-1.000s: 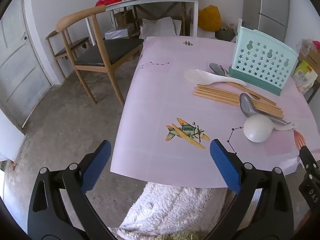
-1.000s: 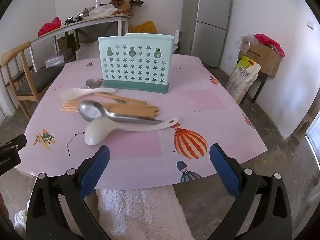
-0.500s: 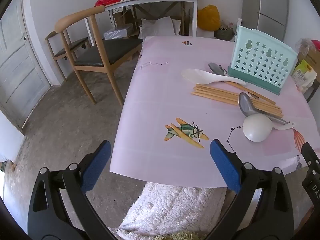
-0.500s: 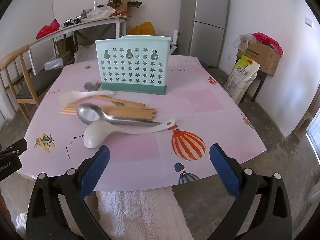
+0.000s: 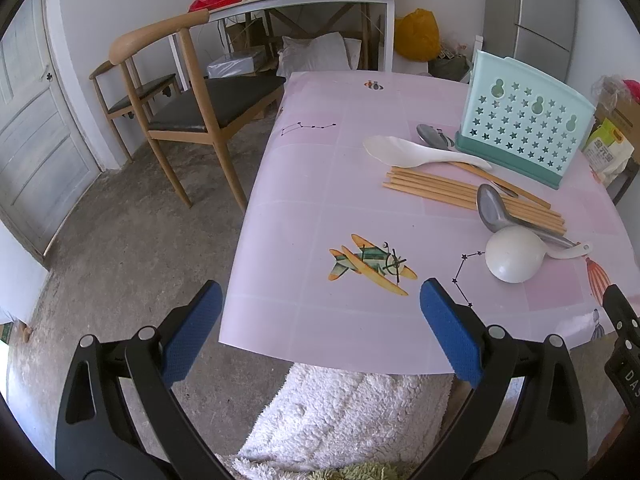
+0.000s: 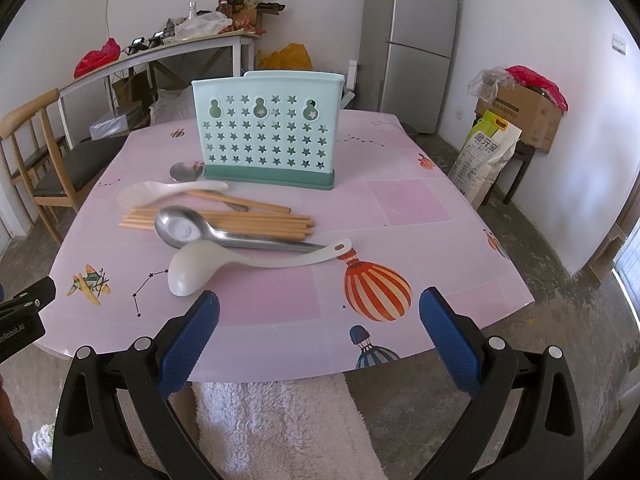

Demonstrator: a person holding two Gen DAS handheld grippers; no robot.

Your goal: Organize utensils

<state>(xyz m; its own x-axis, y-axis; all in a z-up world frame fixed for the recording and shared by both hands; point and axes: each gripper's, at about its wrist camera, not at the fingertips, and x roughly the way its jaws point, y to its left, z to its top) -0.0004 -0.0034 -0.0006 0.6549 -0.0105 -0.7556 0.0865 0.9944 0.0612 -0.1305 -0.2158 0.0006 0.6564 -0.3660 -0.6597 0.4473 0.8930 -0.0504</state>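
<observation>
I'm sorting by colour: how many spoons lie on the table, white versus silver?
White: 2, the ladle and the rice paddle.
Silver: 2, the large spoon and the small spoon beside the holder.
Total: 4.

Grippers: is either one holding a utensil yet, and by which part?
No. The left gripper and right gripper are both open and empty.

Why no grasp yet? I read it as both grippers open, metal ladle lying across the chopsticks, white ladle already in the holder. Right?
One error: the white ladle lies on the table, not in the holder, per the right wrist view. Left gripper and right gripper are open; the metal ladle crosses the chopsticks.
</observation>
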